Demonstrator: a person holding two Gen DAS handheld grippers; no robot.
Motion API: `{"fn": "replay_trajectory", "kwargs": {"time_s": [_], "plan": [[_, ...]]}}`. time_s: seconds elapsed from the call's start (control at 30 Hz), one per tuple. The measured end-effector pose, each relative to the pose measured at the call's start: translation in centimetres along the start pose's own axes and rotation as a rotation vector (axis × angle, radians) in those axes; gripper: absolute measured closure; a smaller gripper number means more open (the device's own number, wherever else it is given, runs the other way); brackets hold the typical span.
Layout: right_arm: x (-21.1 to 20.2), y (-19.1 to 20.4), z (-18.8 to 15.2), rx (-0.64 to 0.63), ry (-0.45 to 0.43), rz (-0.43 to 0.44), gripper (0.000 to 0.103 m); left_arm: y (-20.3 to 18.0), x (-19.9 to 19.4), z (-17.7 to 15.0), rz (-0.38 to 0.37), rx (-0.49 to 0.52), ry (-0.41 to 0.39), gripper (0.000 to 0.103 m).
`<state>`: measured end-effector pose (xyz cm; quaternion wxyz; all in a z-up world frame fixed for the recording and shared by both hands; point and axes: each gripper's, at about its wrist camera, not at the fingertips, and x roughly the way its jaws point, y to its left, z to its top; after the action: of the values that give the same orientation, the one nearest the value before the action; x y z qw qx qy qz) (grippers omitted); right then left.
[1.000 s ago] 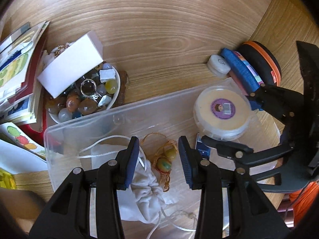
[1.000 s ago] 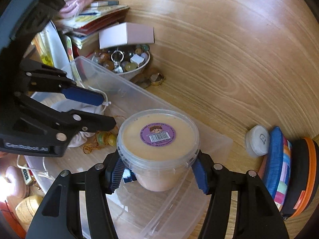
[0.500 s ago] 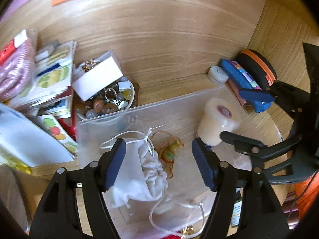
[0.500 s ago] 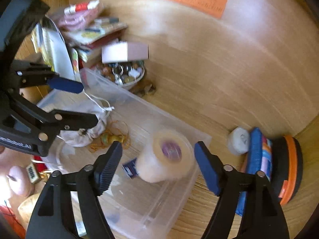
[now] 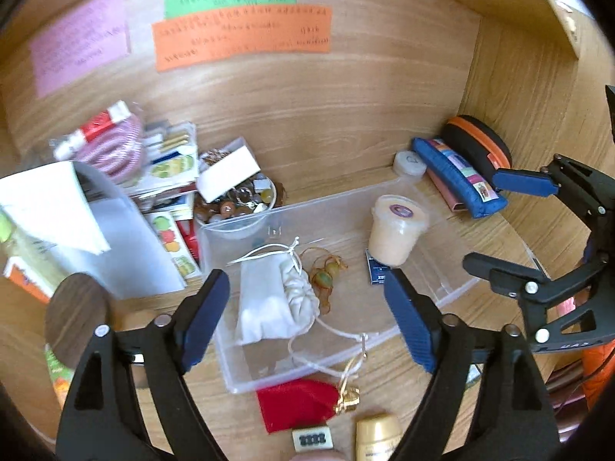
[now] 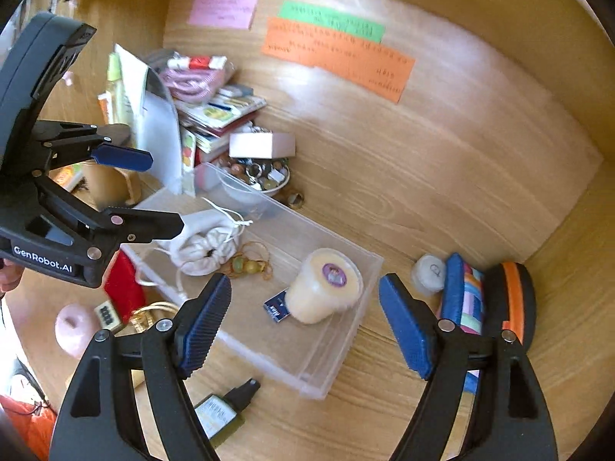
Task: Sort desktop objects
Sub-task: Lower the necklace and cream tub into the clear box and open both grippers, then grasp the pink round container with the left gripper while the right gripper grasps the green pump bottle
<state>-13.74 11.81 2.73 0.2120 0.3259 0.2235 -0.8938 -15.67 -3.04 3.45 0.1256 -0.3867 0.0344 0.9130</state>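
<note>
A clear plastic bin (image 5: 246, 365) (image 6: 369, 269) sits on the wooden desk. In it lie a white drawstring pouch (image 5: 273, 299) (image 6: 203, 246), a beaded charm (image 5: 323, 280) (image 6: 246, 265), a small blue card (image 5: 376, 269) (image 6: 276, 309) and a cream tub with a purple label (image 5: 396, 230) (image 6: 323, 288). My left gripper (image 5: 307, 319) is open and empty above the bin's near side. My right gripper (image 6: 303, 322) is open and empty, raised above the tub.
A bowl of beads with a white box (image 5: 234, 196) (image 6: 261, 165), booklets (image 5: 169, 169) and coloured notes (image 5: 242, 34) stand behind. Blue pouch (image 5: 457, 176), orange-black case (image 6: 511, 299), white cap (image 6: 428, 272). Red pouch (image 5: 296, 403), gold bottle (image 5: 376, 438), dropper bottle (image 6: 226, 407) lie near.
My right gripper let go of the tub in the bin, opened wide and pulled back. My left gripper opened wider and pulled up and back too.
</note>
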Motion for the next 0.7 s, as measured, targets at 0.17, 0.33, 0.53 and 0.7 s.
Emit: {"fn": "replay_trajectory", "kwargs": {"time_s": [0.17, 0.33, 0.53, 0.7], "plan": [[-2.7, 1.2, -1.2, -0.001, -0.038, -0.002, 0.023, -0.5, -2.9, -1.7, 0.024, -0.012, -0.044, 0.014], [-4.8, 2.2, -2.5, 0.008, -0.062, 0.008, 0.023, -1.1, -5.4, -3.5, 0.040, -0.019, -0.073, 0.011], [-6.5, 3.2, -4.4, 0.029, -0.079, 0.033, 0.023, -1.4, -7.2, -6.2, 0.064, -0.022, -0.085, 0.010], [-6.6, 3.7, -6.1, 0.054, -0.064, 0.064, 0.023, -1.6, -7.4, -8.9, 0.089, -0.021, -0.061, 0.010]]}}
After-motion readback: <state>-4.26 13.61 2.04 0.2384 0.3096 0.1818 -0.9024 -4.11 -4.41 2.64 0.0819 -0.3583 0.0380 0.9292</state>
